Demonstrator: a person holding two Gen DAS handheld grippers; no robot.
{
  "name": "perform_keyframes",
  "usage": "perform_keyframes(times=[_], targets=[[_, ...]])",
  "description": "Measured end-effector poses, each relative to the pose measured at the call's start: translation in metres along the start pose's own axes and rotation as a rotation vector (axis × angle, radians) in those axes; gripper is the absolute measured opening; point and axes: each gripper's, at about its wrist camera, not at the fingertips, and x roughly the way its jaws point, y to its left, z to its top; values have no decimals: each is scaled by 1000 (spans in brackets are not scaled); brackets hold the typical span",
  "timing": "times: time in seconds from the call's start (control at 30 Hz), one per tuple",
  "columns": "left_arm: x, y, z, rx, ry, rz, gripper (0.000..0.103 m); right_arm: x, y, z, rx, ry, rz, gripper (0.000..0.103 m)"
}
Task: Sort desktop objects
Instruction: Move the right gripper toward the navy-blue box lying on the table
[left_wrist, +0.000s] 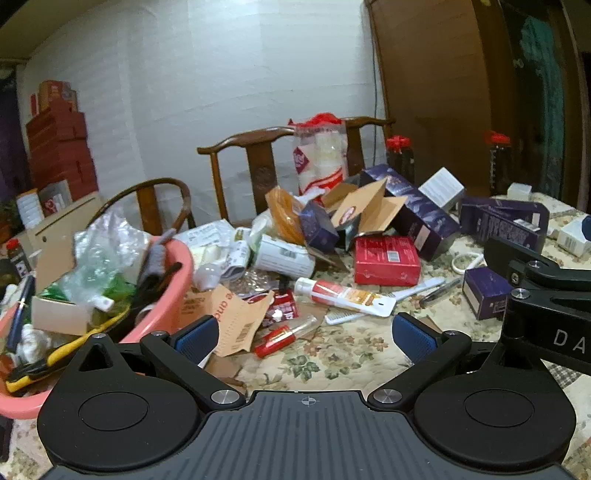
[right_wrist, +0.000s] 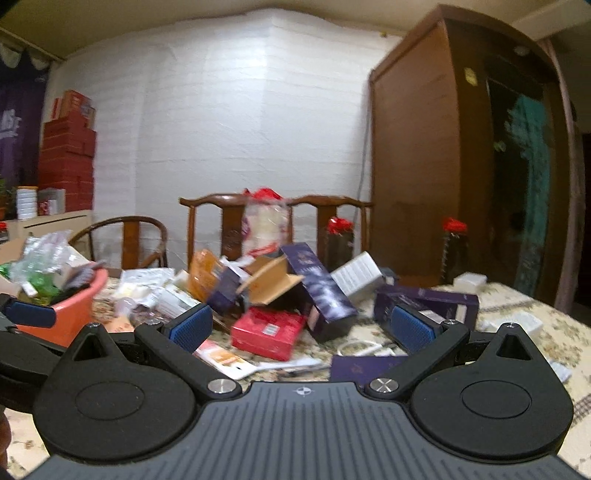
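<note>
left gripper: jaws wide open, empty | white-and-red plastic tube lies beyond them on worktop | right gripper: jaws wide open, empty

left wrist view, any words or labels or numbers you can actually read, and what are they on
"DA": white letters on the black right gripper arm, cut off by the frame edge.
"anc": orange letters on the torn cardboard piece, only a fragment; its barcode is unreadable.
Print on the red box, toothpaste tube, purple boxes and white bottle is too small or blurred to read.
</note>
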Motion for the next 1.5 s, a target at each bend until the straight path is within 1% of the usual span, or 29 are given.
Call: perform_keyframes(times=[0.17,0.47,0.57,0.7,0.83,0.93,1.07,1.2,1.27,1.33,1.5], targets=[[16,-2,-1,-1,14,-14,103,15,-5,-5,-2,40,-41,103],[30,-3,-1,-16,28,-46,103,27,-12,-9,-14,69,-106,103],[33,-1,-2,-21,33,-47,103,29,-14,-9,-18,71,-110,103],[37,4,-3,-25,43,-29,103,31,-16,-8,-23,72,-104,103],[41,14,-8,-27,55,-15,103,33,-29,-12,-31,89,-113,103],[45,15,-11,-32,67,-23,103,38,-47,-21,-15,135,-144,103],[52,3,-12,-1,81,-65,103,45,-71,-36,6,201,-190,103],[58,-16,-8,76,69,-100,103,47,-87,-46,19,228,-217,103],[61,-19,-5,105,62,-107,103,51,-94,-46,27,242,-200,103],[65,-14,-2,102,62,-111,103,59,-95,-44,23,255,-174,103],[77,14,0,22,86,-93,103,89,-94,-41,-12,296,-170,103]])
